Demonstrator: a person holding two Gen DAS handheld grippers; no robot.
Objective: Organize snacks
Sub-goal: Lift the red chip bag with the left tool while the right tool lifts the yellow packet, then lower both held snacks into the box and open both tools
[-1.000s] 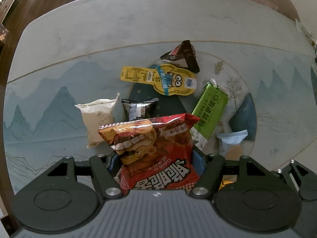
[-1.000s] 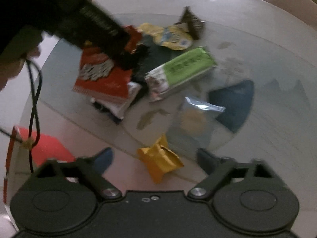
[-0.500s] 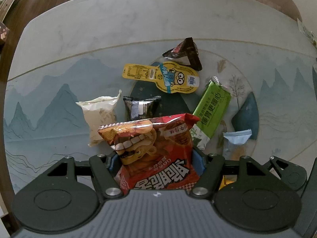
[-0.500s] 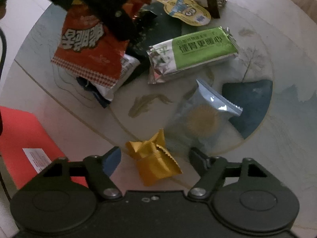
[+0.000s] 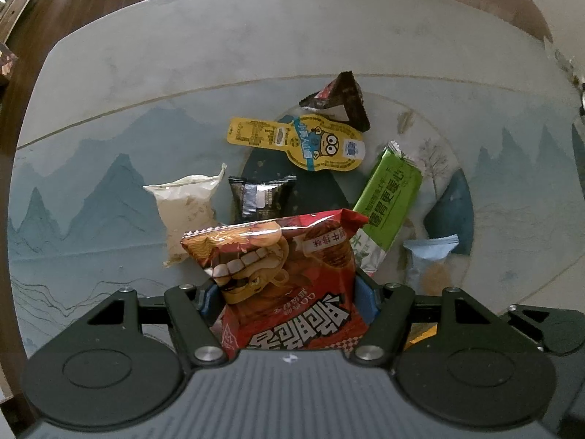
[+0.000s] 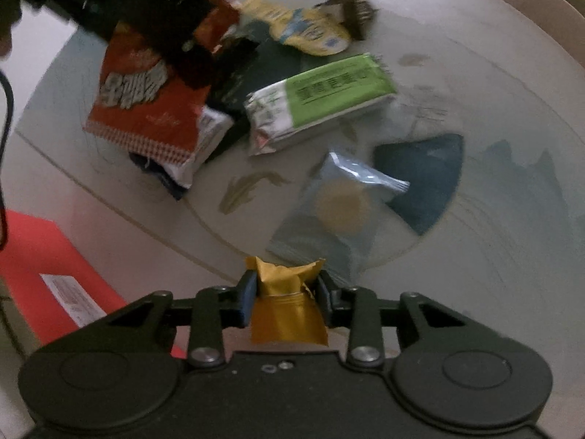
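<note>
In the left wrist view the left gripper (image 5: 289, 303) pinches the red bag (image 5: 285, 285) upright above the table (image 5: 182, 73), while in the right wrist view the right gripper (image 6: 285, 292) is closing on the gold wrapper (image 6: 287, 303), which sits squarely between its jaws, long axis running along the fingers.

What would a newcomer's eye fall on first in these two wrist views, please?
The big red snack bag fills the foreground, held up in the left tongs. In the right view, the right tongs are closing on a small gold packet near the table's edge, and a green bar lies among the other snacks.
</note>
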